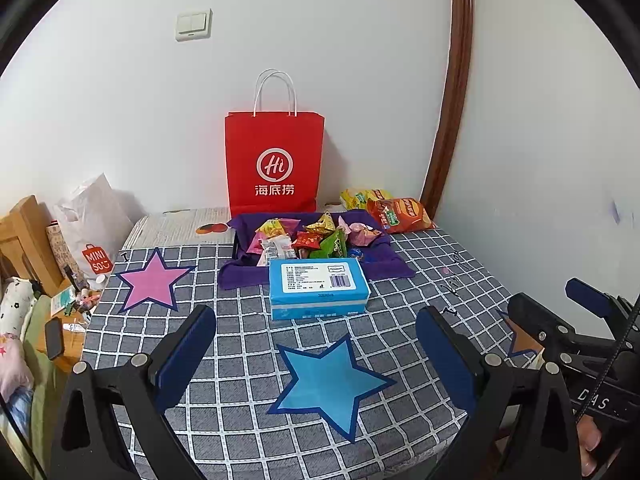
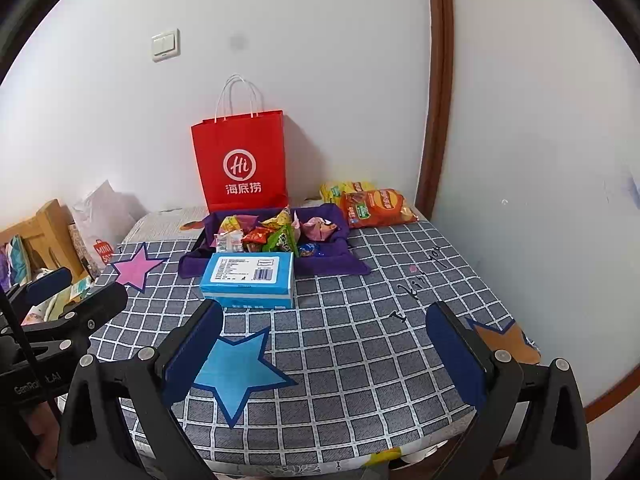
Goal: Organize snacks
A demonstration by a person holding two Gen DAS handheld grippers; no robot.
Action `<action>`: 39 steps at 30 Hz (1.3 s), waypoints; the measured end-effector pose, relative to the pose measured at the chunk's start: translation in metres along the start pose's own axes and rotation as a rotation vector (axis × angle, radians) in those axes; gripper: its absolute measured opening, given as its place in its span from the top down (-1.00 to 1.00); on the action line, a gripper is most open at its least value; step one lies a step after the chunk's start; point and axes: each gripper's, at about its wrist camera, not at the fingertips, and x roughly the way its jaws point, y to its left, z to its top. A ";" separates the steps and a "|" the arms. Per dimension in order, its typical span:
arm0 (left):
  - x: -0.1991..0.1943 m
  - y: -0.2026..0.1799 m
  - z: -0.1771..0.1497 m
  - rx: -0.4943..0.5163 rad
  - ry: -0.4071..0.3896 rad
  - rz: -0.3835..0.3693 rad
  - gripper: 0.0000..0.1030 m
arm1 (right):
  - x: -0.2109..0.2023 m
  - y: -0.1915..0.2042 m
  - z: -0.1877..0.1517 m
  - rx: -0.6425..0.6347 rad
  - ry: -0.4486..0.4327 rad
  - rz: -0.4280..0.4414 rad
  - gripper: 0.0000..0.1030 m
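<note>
The small snack packets (image 1: 304,240), crinkly foil and plastic in yellow, red, green and pink, lie heaped in a purple tray (image 1: 384,264) at the far side of the bench (image 1: 240,360). They look light, soft and slippery, so pinching one by a sealed edge seems safest. A blue tissue pack (image 1: 318,288) sits just before the tray, a red paper bag (image 1: 274,164) behind. The left gripper (image 1: 316,364) and right gripper (image 2: 324,356) hover with jaws wide apart, holding nothing.
</note>
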 end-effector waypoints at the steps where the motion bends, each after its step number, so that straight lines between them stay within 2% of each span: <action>1: 0.000 0.000 0.000 -0.001 0.000 0.000 -0.96 | -0.001 0.000 0.000 0.000 -0.002 -0.002 -0.95; 39: -0.001 0.001 -0.001 -0.018 0.003 0.000 -0.96 | 0.000 0.001 -0.004 0.010 0.000 0.011 -0.95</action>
